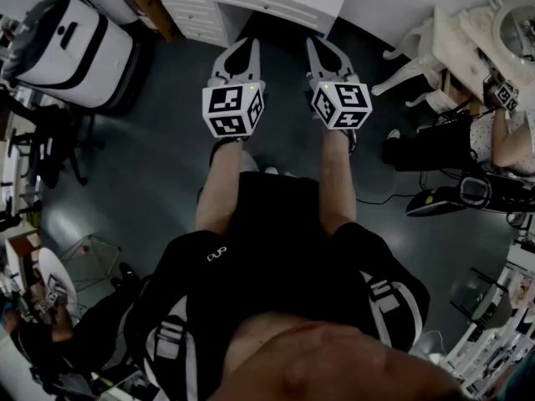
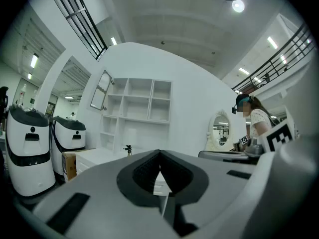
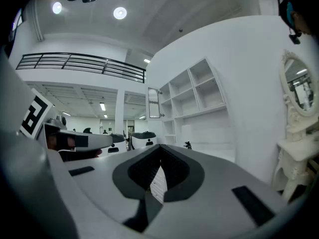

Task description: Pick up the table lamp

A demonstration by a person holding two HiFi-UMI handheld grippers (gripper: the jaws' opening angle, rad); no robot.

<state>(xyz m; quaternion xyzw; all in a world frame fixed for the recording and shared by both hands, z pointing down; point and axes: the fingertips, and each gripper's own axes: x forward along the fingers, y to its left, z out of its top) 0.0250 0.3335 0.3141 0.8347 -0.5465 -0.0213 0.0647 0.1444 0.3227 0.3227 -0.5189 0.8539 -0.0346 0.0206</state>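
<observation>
I see no clear table lamp. A small dark object [image 2: 128,149] [image 3: 187,145] stands on the white desk [image 1: 251,2] ahead, too small to identify. Both grippers are held level, side by side, over the dark floor and pointing at the desk's drawers. The left gripper [image 1: 242,44] [image 2: 159,152] is shut, its jaws meeting at the tip with nothing between them. My right gripper [image 1: 322,44] [image 3: 160,146] looks the same, jaws together and empty. Each is well short of the desk.
A white shelf unit [image 2: 134,108] rises behind the desk. Two white rounded machines [image 2: 30,143] [image 1: 71,48] stand to the left. At the right are a white chair [image 1: 410,65], a vanity with an oval mirror [image 2: 220,128] and a seated person [image 1: 510,140].
</observation>
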